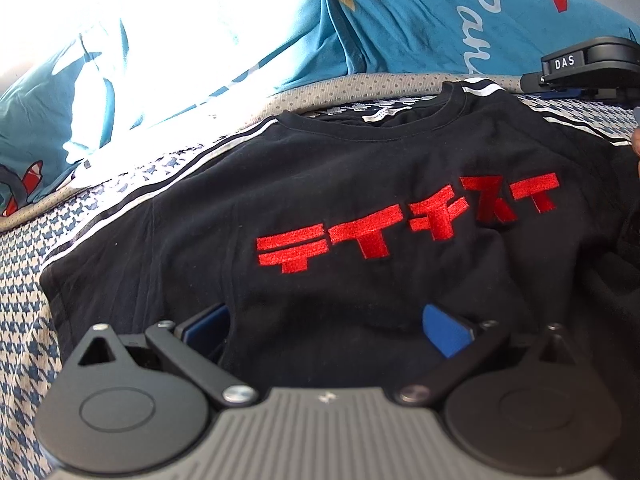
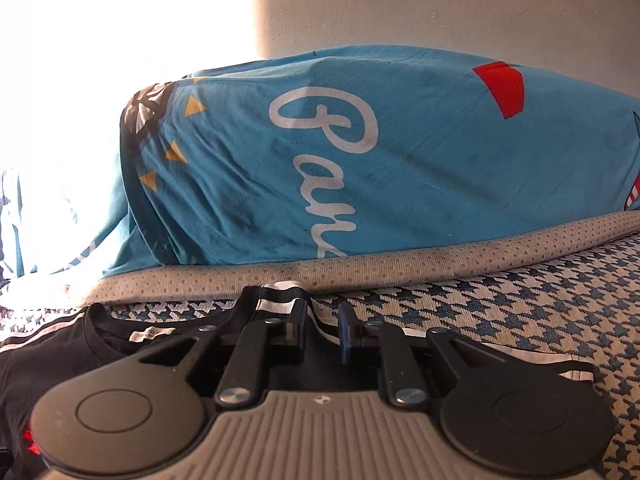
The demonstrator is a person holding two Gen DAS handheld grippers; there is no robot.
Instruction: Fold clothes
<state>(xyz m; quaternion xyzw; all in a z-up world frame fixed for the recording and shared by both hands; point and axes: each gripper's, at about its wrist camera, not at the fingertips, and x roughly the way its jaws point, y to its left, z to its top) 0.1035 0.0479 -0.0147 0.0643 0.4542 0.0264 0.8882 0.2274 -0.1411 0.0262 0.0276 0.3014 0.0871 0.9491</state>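
A black T-shirt (image 1: pixel 320 168) with red embroidered characters and white shoulder stripes lies face up on the bed, its collar toward the pillows. My left gripper (image 1: pixel 326 330) hovers low over the shirt's lower front, open wide, with its blue pads (image 1: pixel 444 332) on either side of a hump of black cloth. My right gripper (image 2: pixel 323 324) is at the far shoulder, fingers nearly together and shut on the striped shoulder fabric (image 2: pixel 280 304). Its black housing (image 1: pixel 592 64) shows at the top right of the left wrist view. The shirt's hem is hidden under my left gripper.
A blue-and-white houndstooth bed cover (image 2: pixel 500 312) lies under the shirt. Behind it runs a grey dotted mattress edge (image 2: pixel 400 264), then teal pillows (image 2: pixel 360 160) with white script. Strong glare fills the left. A plain wall (image 2: pixel 440 8) rises behind.
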